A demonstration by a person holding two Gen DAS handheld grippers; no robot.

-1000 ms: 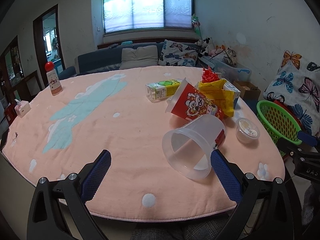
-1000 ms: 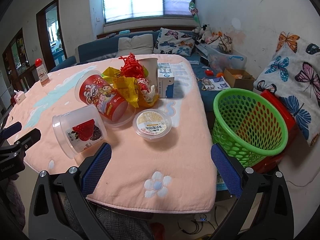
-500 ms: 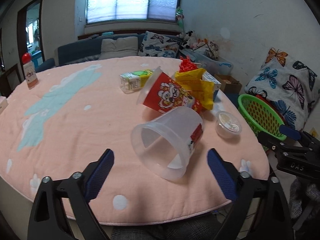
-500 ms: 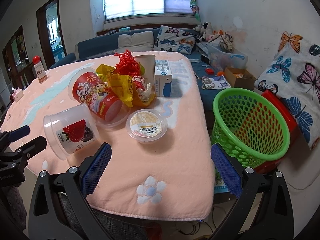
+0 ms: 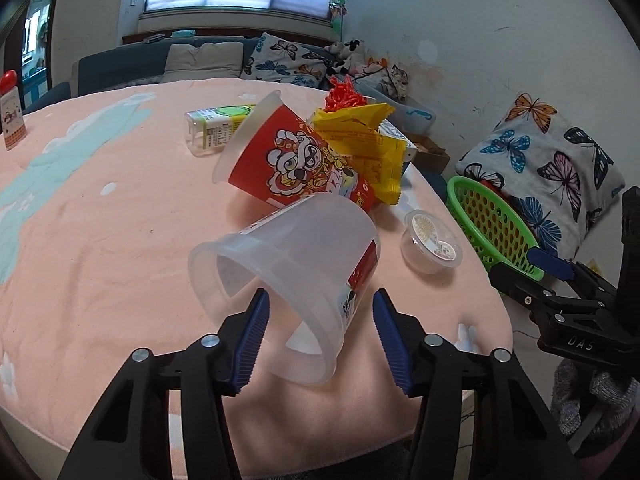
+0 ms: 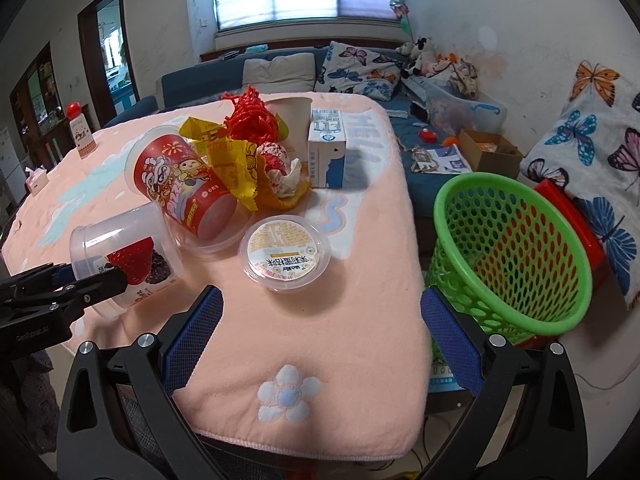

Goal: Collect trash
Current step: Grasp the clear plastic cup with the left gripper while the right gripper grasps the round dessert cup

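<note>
A clear plastic cup (image 5: 296, 264) lies on its side on the pink table cover (image 5: 100, 240). My left gripper (image 5: 320, 328) is open, and its blue pads flank the cup's rim without clamping it. The cup also shows in the right wrist view (image 6: 128, 256). Behind it lie a red cartoon cup (image 5: 292, 160), yellow wrappers (image 5: 360, 140) and a small sealed tub (image 6: 286, 252). My right gripper (image 6: 320, 336) is open and empty above the table's near edge. A green mesh basket (image 6: 508, 248) stands off the table to the right.
A milk carton (image 6: 327, 148), red netting (image 6: 248, 116) and a paper cup (image 6: 290, 114) sit in the pile. A green drink box (image 5: 216, 128) lies farther back. A red-capped bottle (image 5: 10, 112) stands far left. A sofa and cushions are behind.
My left gripper has moved forward to the clear cup and its jaws have narrowed around the rim. My right gripper has shifted slightly closer to the sealed tub.
</note>
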